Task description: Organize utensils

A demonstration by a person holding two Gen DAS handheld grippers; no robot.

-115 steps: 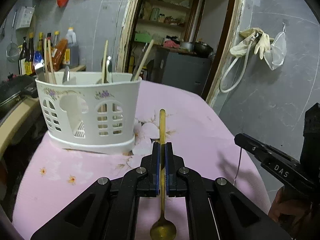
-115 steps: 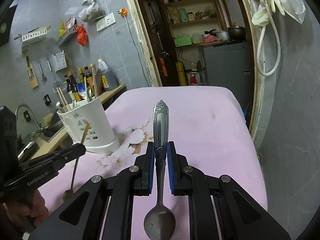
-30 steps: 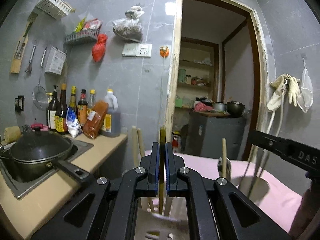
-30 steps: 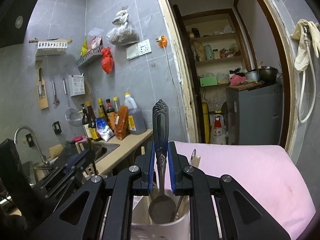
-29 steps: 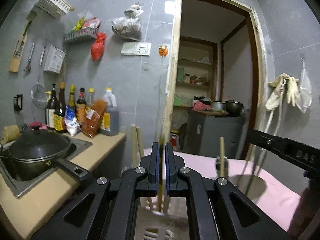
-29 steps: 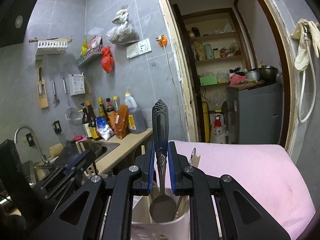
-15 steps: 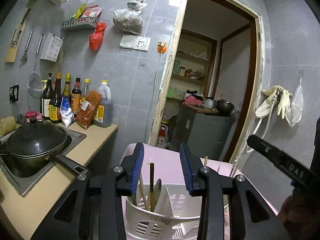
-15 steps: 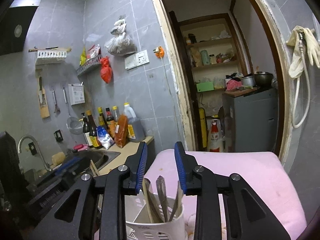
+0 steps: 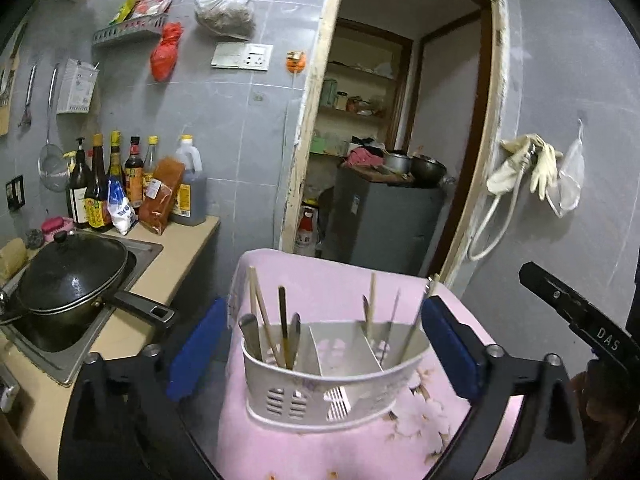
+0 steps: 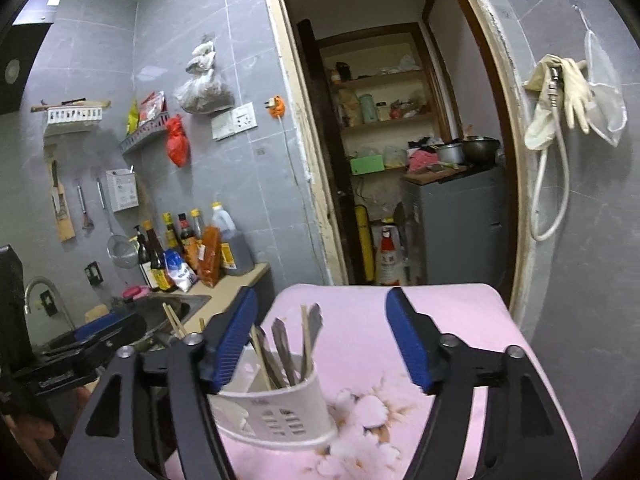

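Two claws, left claw and right claw, have just been opening, empty, above the holder; spoons stand upright inside, below both.

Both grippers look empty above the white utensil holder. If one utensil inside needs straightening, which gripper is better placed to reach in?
Probably the left gripper: its open jaws frame the whole utensil holder. For the right gripper, the holder sits off toward its left finger.
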